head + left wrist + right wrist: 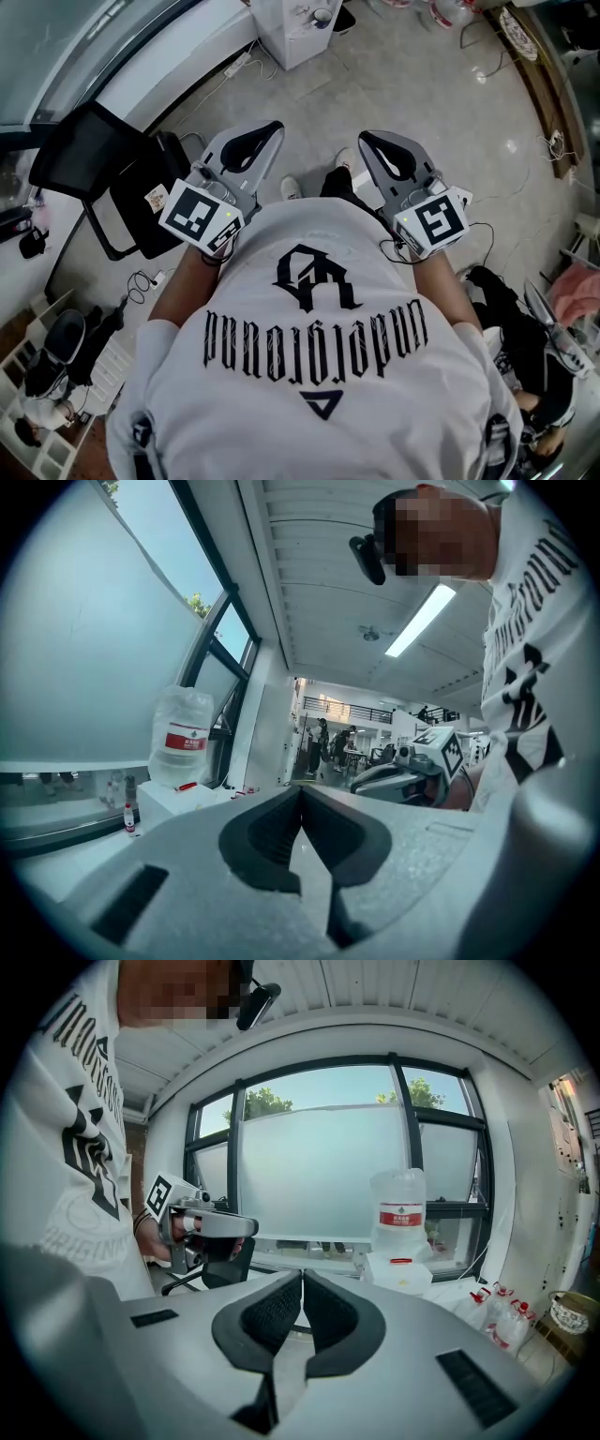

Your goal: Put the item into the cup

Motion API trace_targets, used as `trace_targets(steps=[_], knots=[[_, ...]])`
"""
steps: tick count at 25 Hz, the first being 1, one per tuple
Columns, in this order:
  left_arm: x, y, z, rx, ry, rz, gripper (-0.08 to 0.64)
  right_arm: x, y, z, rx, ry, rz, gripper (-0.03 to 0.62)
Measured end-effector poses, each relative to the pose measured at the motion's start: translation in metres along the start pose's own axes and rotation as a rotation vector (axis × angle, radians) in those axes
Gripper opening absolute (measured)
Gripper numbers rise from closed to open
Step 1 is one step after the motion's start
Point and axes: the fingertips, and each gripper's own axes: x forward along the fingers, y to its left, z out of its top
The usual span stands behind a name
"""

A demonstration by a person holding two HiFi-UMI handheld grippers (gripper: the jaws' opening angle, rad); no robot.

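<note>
White T-shirt [319, 375] fills our head view. Left gripper [270, 129] and right gripper [367, 141] are both closed and empty, over the floor [422, 84]. Only the gripper views show the water jug [397, 1211] by the window [319, 1166]. We can't tell where the cup and item are.

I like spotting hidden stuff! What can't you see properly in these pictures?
Head view: the white T-shirt hides the floor directly below.
Left gripper view: the far-off people are too small to make out.
Right gripper view: print on the water bottle is too small to read.
No cup shows in any view.
</note>
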Motion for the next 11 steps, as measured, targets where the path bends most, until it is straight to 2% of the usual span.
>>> trace_targets(steps=[11], knots=[[-0.0035, -0.0069, -0.0027, -0.002, 0.007, -0.034, 0.015, -0.0025, 0.0079, -0.0003, 0.003, -0.003, -0.014, 0.020]])
